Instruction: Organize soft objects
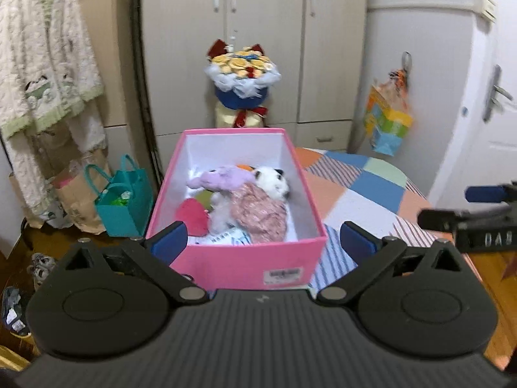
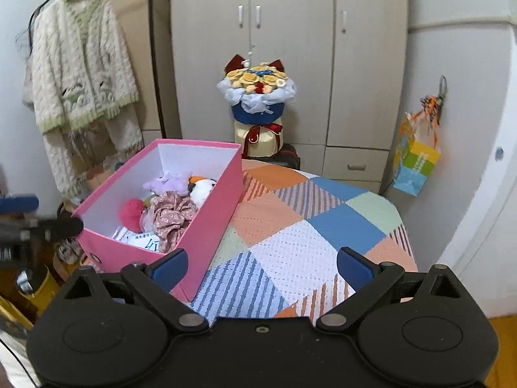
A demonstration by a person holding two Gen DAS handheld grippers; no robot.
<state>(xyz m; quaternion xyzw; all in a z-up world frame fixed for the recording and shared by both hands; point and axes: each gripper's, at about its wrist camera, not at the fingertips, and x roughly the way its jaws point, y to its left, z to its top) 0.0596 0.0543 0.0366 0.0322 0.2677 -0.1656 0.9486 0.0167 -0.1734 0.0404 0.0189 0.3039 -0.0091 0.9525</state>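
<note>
Right now both my claws are spread wide with nothing between their blue-padded fingers. My left gripper point(image 1: 265, 242) hovers at the near end of the pink box point(image 1: 245, 263), one finger beside its left corner and the other off to the right over the patchwork cloth point(image 1: 365, 190). My right gripper point(image 2: 261, 266) sits over the cloth point(image 2: 290, 226), with the box point(image 2: 206, 226) ahead and to its left, its left finger close to the box's near corner.

The box is stiff pink card with a white lining, rectangular and open-topped, resting on the left part of the cloth. Inside lies a heap of soft things: a fluffy lilac plush point(image 1: 223, 177), a white plush with black patches point(image 1: 274, 182), a crumpled pink floral fabric piece point(image 1: 261, 211), a fuzzy red pompom-like ball point(image 2: 131, 211) and some printed paper point(image 1: 223, 237) at the near end. Those soft things lie ahead of my left claw, well apart from its fingers.

The cloth is a knitted-looking weave in orange, blue, white and green squares, some striped.
</note>
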